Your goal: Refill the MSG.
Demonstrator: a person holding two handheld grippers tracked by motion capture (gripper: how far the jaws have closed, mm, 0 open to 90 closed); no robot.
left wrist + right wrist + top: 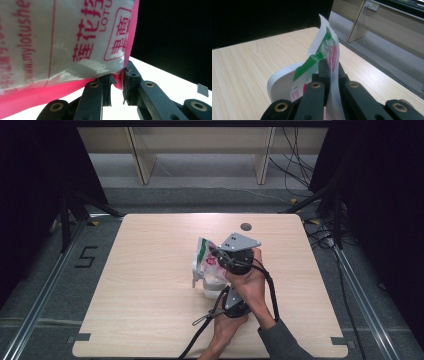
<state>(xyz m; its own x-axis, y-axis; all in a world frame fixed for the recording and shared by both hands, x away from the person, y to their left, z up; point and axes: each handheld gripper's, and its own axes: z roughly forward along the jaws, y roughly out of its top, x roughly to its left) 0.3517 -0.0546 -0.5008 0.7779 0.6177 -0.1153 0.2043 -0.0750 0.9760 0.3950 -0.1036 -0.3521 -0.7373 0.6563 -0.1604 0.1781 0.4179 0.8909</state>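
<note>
A white plastic bag [204, 257] with green and pink print is held upright above the middle of the wooden table [150, 285]. My right gripper [217, 254], under its grey three-cornered plate, is shut on the bag's upper edge [332, 53]. In the right gripper view its jaws [330, 68] pinch the thin film. My left gripper [221, 293], lower and nearer the person, is shut on the bag's pink bottom corner [117, 75]. A white rounded container [212, 287] sits under the bag, also seen beside the jaws [279, 83].
A round cable hole [245, 226] lies near the table's far edge. Wooden shelving legs [142, 160] stand behind the table, and cables [295, 165] run over the floor at the right. Metal rails [45, 285] flank the table.
</note>
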